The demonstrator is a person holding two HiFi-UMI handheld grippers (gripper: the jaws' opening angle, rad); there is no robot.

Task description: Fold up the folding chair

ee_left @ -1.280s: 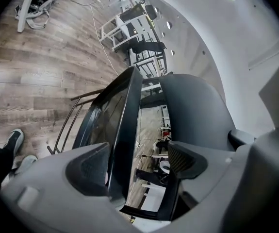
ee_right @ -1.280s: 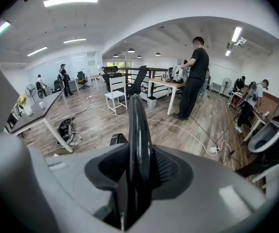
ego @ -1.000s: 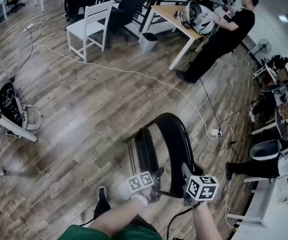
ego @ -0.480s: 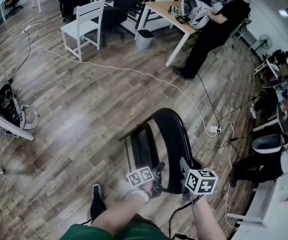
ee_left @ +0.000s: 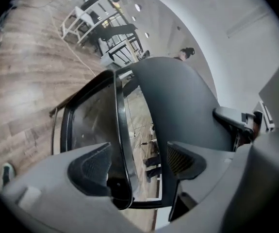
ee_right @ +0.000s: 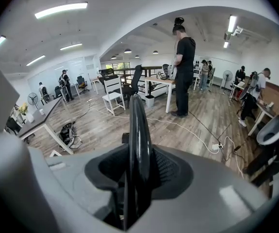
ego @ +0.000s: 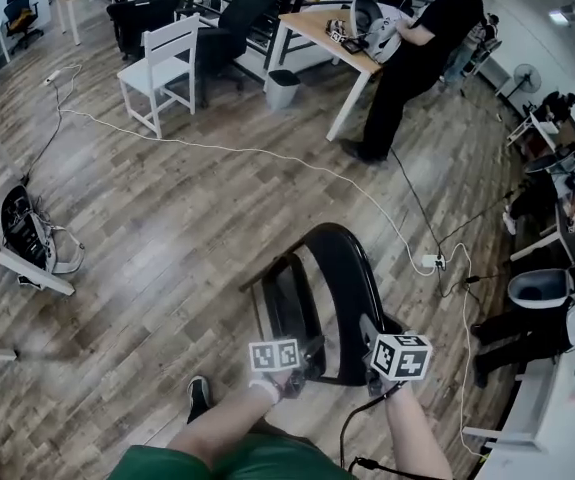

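Observation:
The black folding chair point(ego: 352, 278) stands on the wood floor just in front of me, its seat panel point(ego: 289, 303) swung up close beside the curved backrest. My left gripper point(ego: 307, 360) is at the seat's near end. In the left gripper view the seat's rim point(ee_left: 121, 130) runs between the jaws of that gripper point(ee_left: 138, 161) and lies against the left pad point(ee_left: 93, 166), with a clear gap to the right pad. My right gripper point(ego: 370, 353) holds the backrest's near edge. In the right gripper view the backrest point(ee_right: 138, 125) appears edge-on, and both pads of that gripper point(ee_right: 138, 171) press on it.
A white cable point(ego: 267, 153) crosses the floor to a power strip point(ego: 433, 262) right of the chair. A white chair point(ego: 159, 63) and a bin point(ego: 284, 88) stand far off, where a person point(ego: 412, 58) works at a desk. My shoe point(ego: 198, 398) is near the chair's foot.
My left gripper has rolled, so its marker cube now sits squarer to the head camera. Both grippers have shifted slightly while staying on the chair. The seat stays up beside the backrest.

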